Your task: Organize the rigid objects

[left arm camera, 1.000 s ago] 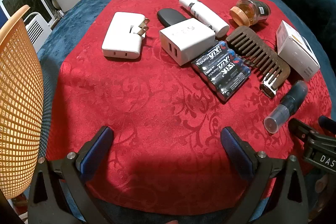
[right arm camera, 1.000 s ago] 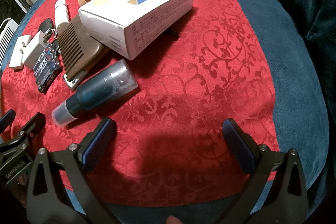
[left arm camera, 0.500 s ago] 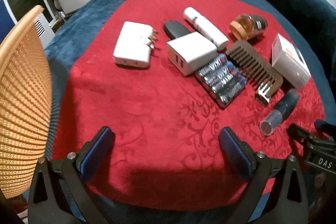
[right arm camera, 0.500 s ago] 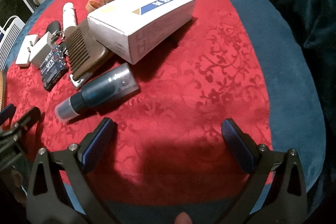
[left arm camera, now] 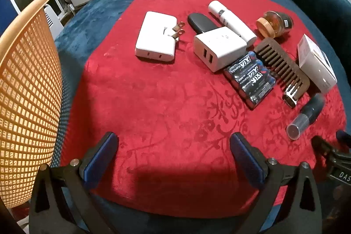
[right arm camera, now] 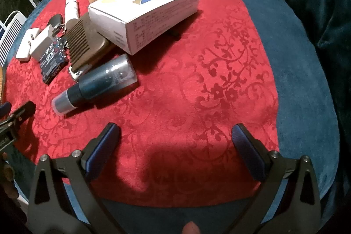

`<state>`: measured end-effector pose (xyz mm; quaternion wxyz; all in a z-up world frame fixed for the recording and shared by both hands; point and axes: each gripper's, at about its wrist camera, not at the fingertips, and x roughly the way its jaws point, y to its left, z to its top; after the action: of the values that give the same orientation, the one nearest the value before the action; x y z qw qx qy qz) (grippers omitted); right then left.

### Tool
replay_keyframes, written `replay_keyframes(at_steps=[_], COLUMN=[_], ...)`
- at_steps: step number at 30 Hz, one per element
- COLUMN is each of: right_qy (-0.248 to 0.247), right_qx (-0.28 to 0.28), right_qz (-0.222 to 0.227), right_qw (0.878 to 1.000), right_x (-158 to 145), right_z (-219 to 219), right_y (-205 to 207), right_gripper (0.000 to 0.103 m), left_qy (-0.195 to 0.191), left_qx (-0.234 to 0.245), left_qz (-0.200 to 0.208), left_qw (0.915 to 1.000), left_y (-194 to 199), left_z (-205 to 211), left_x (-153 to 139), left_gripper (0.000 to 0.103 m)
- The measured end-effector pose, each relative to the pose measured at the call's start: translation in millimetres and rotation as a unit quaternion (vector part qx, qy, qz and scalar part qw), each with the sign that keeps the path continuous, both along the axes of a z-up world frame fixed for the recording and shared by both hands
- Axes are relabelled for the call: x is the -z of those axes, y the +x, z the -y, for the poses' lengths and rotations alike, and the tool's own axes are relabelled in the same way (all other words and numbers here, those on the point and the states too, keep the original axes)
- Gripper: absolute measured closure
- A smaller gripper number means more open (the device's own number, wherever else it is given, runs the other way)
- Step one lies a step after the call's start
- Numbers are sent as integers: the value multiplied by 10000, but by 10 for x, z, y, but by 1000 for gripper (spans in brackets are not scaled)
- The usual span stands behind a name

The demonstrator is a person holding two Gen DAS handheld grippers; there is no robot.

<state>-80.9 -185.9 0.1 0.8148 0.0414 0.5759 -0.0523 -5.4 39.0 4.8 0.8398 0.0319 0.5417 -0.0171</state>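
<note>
Rigid objects are seen clustered on the red cloth (left arm camera: 153, 102) from 12 to 3 o'clock in the left wrist view: flat white charger (left arm camera: 156, 37) with prongs out, black oval case (left arm camera: 200, 22), white dual-port adapter (left arm camera: 219, 47) touching the battery pack (left arm camera: 250, 79), white tube (left arm camera: 231, 23), wooden comb (left arm camera: 279, 65), amber jar (left arm camera: 274, 23), white box (left arm camera: 316, 65), dark spray bottle (left arm camera: 307, 115) lying on its side. An orange mesh basket (left arm camera: 26, 80) is seen at 9 o'clock, off the cloth. Left gripper (left arm camera: 173, 146) and right gripper (right arm camera: 174, 136) are both held spread wide with nothing between the fingers, low over bare cloth at 6 o'clock.
</note>
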Motion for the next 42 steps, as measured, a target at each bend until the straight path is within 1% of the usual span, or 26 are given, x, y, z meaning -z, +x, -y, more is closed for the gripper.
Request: replay_keyframes(at_steps=[3, 4, 5, 6, 11, 17, 25, 42], right_qy=[8, 13, 16, 16, -7, -20, -48, -54], right_qx=[6, 13, 20, 26, 49, 64, 94, 82], right_qz=[-50, -104, -152, -206, -457, -605, -588, -502], right_qw=[10000, 9999, 9999, 9998, 9989, 9981, 9982, 9987], right_x=[14, 39, 47, 51, 17, -7, 46, 32], right_z=[12, 55, 59, 63, 88, 127, 75, 72], right_y=[-14, 92, 109, 169, 428, 575, 555, 559], right_gripper=[0, 0, 0, 0, 0, 0, 0, 0], left_qy=[52, 67, 75, 87, 93, 93, 117, 122], left_qx=[36, 35, 34, 40, 63, 100, 112, 114], left_qz=[-101, -154, -204, -249, -450, -574, -596, -592], left_qw=[9999, 9999, 9998, 9996, 9989, 9983, 9981, 9981], left_y=[31, 61, 89, 70, 2, -65, -31, 4], left_z=[6, 16, 36, 102, 141, 173, 165, 175], left_x=[6, 14, 23, 13, 21, 39, 20, 19], left_gripper=[0, 0, 0, 0, 0, 0, 0, 0])
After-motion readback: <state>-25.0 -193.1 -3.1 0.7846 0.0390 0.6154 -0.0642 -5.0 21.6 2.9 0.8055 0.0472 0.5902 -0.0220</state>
